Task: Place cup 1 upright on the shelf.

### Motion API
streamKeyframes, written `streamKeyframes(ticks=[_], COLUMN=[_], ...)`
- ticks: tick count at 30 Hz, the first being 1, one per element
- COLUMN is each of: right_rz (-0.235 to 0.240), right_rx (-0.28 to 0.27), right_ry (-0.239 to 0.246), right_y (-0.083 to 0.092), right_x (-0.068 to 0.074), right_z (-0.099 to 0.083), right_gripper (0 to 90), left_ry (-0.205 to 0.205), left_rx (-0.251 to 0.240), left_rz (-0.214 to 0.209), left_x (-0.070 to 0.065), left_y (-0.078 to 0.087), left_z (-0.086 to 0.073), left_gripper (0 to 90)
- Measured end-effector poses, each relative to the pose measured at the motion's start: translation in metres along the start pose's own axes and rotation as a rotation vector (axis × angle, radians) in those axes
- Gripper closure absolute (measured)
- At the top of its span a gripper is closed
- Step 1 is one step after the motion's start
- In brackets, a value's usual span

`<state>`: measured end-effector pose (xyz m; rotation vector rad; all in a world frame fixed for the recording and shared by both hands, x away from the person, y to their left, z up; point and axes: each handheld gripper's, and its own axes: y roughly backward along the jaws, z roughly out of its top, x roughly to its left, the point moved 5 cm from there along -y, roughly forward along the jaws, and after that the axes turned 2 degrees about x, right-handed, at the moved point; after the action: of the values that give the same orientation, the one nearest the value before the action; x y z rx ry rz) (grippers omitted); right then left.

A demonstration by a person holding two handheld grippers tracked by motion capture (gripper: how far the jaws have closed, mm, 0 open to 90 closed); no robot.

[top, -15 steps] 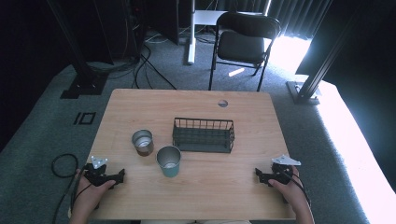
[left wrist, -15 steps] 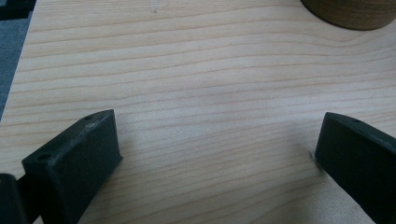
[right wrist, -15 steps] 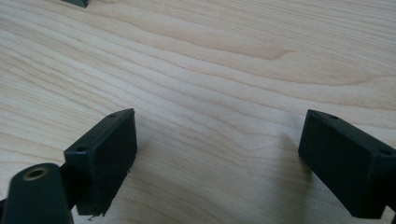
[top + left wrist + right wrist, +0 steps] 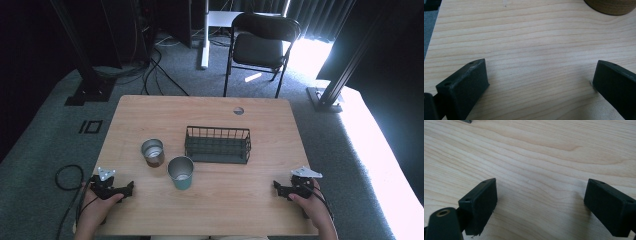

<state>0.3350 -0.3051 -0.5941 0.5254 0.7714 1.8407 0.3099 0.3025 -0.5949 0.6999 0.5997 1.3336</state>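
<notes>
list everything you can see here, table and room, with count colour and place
table: 1, light wood, centre, with a round hole near its far edge
wire basket: 1, black, middle of the table
brown cup: 1, metal inside with brown outside, left of the basket
teal cup: 1, metal inside with teal outside, nearer than the brown cup and just right of it
folding chair: 1, black, on the floor beyond the table
carpet: grey, around the table
floor cables: several, black, far left of the table
left gripper: 1, black, near left table edge, fingers apart over bare wood
right gripper: 1, black, near right table edge, fingers apart over bare wood
hands: 2, one on each gripper
</notes>
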Motion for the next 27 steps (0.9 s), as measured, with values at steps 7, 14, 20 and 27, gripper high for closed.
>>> streamKeyframes(ticks=[7,14,20,27], right_rz=[-0.002,0.016,0.059,0.113], right_rx=[-0.002,-0.003,-0.013,-0.020], right_ry=[-0.001,0.016,0.054,0.092], right_y=[0.000,-0.001,-0.004,-0.007], right_x=[0.000,0.005,0.017,0.033], right_z=[0.000,0.002,0.007,0.016], right_gripper=[11.7,11.7,12.8,12.6], left_ry=[0.000,0.000,0.000,-0.001], left_rx=[0.000,0.000,0.000,0.000], left_rz=[0.000,0.000,0.000,0.000], left_x=[0.000,0.000,0.000,0.000], left_y=[0.000,0.000,0.000,0.000], left_z=[0.000,0.000,0.000,0.000], left_gripper=[0.5,0.5,0.5,0.5])
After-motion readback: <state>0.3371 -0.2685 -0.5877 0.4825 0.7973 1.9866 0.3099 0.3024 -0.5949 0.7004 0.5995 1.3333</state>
